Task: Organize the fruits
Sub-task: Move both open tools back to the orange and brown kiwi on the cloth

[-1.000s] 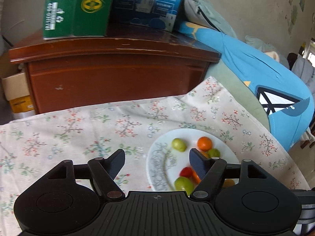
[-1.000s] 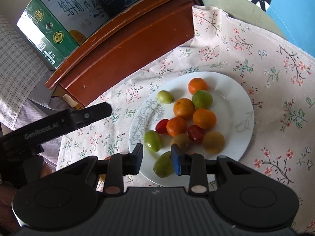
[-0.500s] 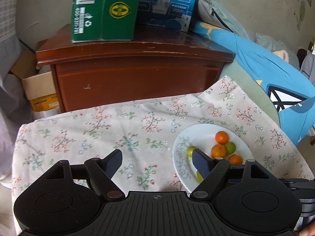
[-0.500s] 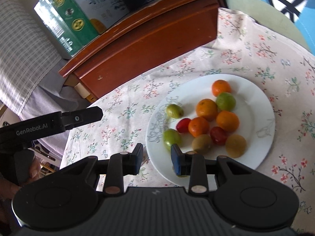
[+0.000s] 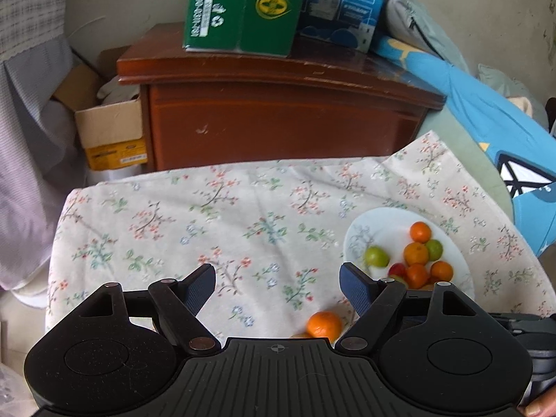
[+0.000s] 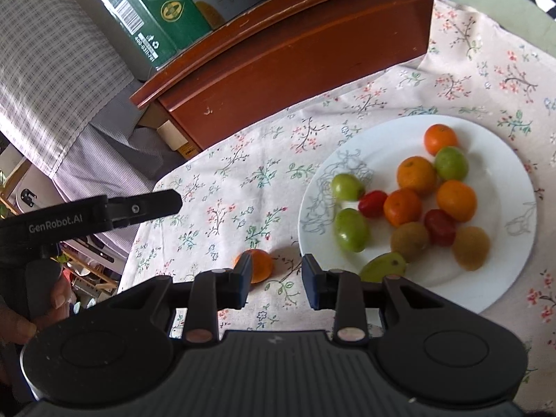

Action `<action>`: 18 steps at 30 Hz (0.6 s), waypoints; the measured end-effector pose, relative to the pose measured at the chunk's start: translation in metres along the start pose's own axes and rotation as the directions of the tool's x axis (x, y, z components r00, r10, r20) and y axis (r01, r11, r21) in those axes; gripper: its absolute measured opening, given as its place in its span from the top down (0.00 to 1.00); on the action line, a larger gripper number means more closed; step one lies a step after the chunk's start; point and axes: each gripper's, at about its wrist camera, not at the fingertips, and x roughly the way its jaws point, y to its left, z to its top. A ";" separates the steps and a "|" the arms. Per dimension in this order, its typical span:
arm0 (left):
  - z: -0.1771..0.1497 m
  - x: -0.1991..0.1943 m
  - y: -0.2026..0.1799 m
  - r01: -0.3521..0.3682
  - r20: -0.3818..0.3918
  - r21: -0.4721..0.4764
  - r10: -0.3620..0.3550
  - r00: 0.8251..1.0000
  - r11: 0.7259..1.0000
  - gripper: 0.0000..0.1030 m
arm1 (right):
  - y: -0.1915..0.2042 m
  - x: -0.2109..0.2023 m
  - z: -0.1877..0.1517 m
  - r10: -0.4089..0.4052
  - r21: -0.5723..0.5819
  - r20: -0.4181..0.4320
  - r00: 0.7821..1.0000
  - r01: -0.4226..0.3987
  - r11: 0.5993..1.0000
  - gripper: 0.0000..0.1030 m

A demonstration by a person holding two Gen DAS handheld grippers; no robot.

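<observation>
A white plate (image 6: 514,187) on the floral cloth holds several small fruits: oranges, green ones, red ones and brown ones. It also shows at the right of the left wrist view (image 5: 385,222). One loose orange (image 6: 259,264) lies on the cloth just left of the plate, partly behind my right gripper's left finger; it also shows low in the left wrist view (image 5: 324,325). My right gripper (image 6: 276,279) is open and empty above the cloth by the plate's near-left rim. My left gripper (image 5: 278,286) is open wide and empty; its finger (image 6: 139,206) reaches in from the left.
A brown wooden cabinet (image 5: 285,118) stands behind the table with a green carton (image 5: 243,7) and a blue box (image 5: 344,3) on top. A cardboard box (image 5: 111,132) sits beside it. Blue bedding (image 5: 493,118) lies at the right. The cloth's edge falls off at the left.
Both grippers have pulled back and to the left from the plate. The loose orange on the cloth has come into view. The right gripper's jaws have opened wider.
</observation>
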 end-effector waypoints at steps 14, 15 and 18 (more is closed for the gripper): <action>-0.021 0.011 0.017 -0.062 -0.078 0.027 0.064 0.995 0.998 0.23 | 0.012 0.027 -0.004 0.013 -0.036 -0.034 0.999 -0.014 0.999 0.68; -0.023 0.012 0.017 -0.074 -0.083 0.041 0.077 0.994 0.996 0.23 | 0.013 0.029 -0.004 0.010 -0.036 -0.037 0.999 -0.011 0.999 0.68; -0.027 0.016 0.015 -0.099 -0.102 0.088 0.108 0.989 0.991 0.23 | 0.013 0.038 -0.004 0.005 -0.030 -0.049 0.999 -0.006 1.000 0.67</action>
